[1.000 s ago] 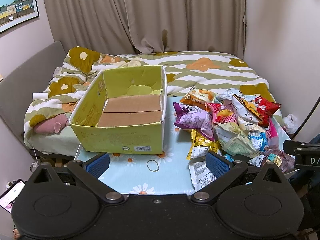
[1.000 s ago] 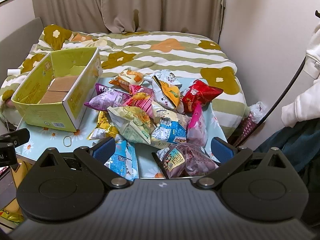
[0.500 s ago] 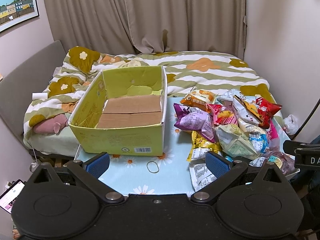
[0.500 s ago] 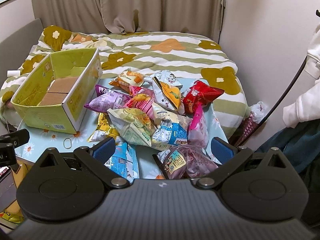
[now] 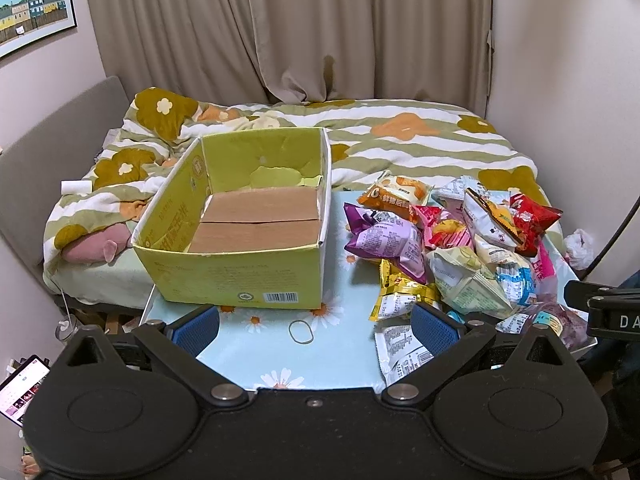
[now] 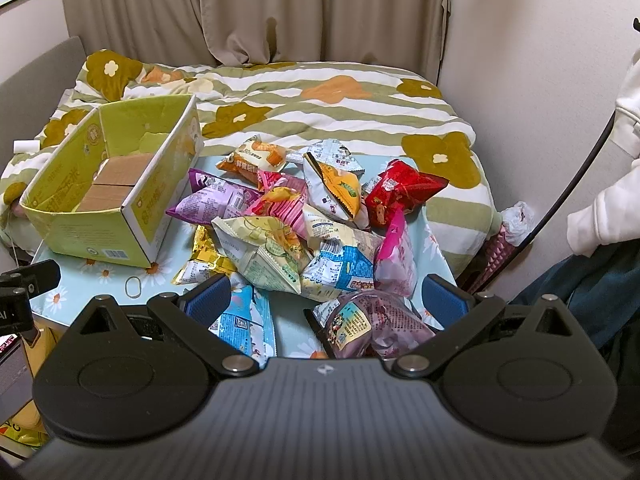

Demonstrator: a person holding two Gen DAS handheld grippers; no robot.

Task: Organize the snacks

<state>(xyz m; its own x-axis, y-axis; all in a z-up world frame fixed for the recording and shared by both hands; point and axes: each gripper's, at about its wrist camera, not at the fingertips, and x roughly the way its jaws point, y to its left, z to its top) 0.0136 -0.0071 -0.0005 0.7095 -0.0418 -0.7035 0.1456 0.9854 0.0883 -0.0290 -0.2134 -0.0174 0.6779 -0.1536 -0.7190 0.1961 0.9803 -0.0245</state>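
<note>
An empty yellow-green cardboard box stands on the left of a small table with a daisy-print cloth; it also shows in the right wrist view. A pile of several snack bags lies to its right, including a purple bag, a red bag and a dark purple bag at the near edge. My left gripper is open and empty above the table's front edge. My right gripper is open and empty, just above the near bags.
A rubber band lies on the cloth before the box. A bed with a flowered striped duvet lies behind the table. Walls close in on the right; a phone sits low left. A person's sleeve is at right.
Both grippers have drawn back and up slightly, so the table sits a little further off. Nothing on the table has moved.
</note>
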